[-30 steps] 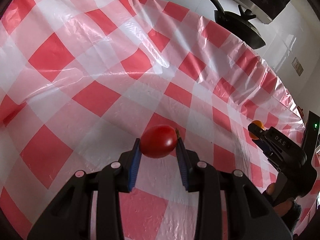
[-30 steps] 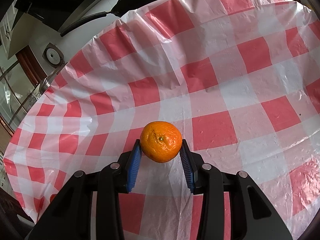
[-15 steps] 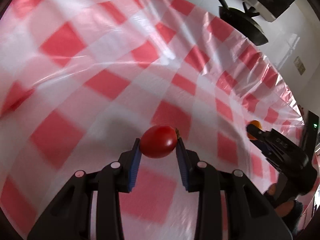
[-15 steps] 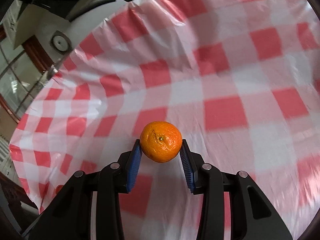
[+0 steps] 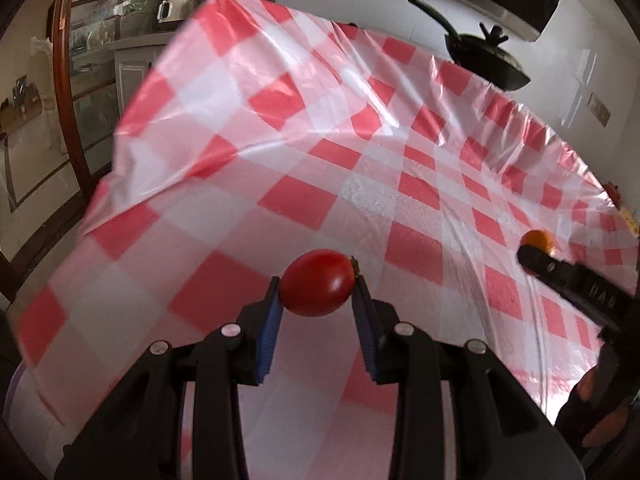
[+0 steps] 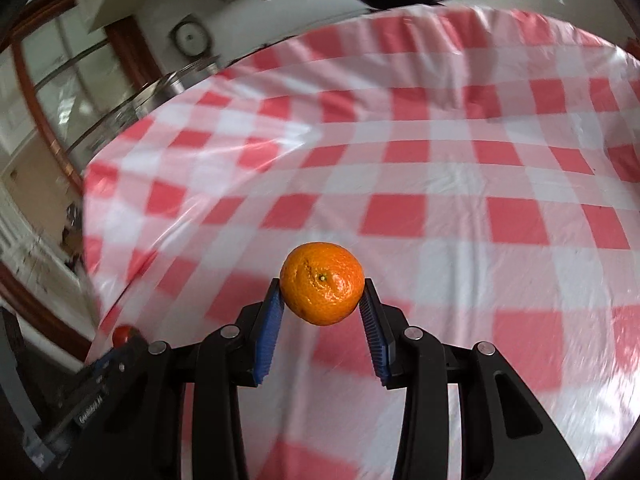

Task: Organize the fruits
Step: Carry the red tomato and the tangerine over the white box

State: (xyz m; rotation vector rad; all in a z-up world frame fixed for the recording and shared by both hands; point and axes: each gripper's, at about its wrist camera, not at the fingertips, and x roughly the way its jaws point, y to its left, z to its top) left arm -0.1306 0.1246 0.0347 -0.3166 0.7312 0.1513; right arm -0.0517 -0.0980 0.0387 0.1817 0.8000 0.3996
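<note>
Left gripper (image 5: 317,289) pinches a tomato (image 5: 318,282), blue pads pressed on both its sides, stem end turned toward the right-hand pad. The fruit hangs clear above the cloth (image 5: 360,168), red and white checks, shiny plastic, creased toward the far edge. Over at the right of this view comes the right gripper (image 5: 538,254), with the orange (image 5: 539,239) peeking out beyond its black finger, and a bit of the person's hand (image 5: 600,420) low in the corner. A black pan (image 5: 486,60) stands past the far edge of the table, and a glass-fronted cabinet (image 5: 92,60) is off to the left.

From the right wrist: the orange sits squarely between the blue pads, gripped on both flanks, navel facing the camera, held above the cloth and not touching it. This picture is blurred, especially toward the left. Low left, the left gripper shows beside the table's edge, a spot of red tomato at its tip. The pan is at the top, beyond the table.
</note>
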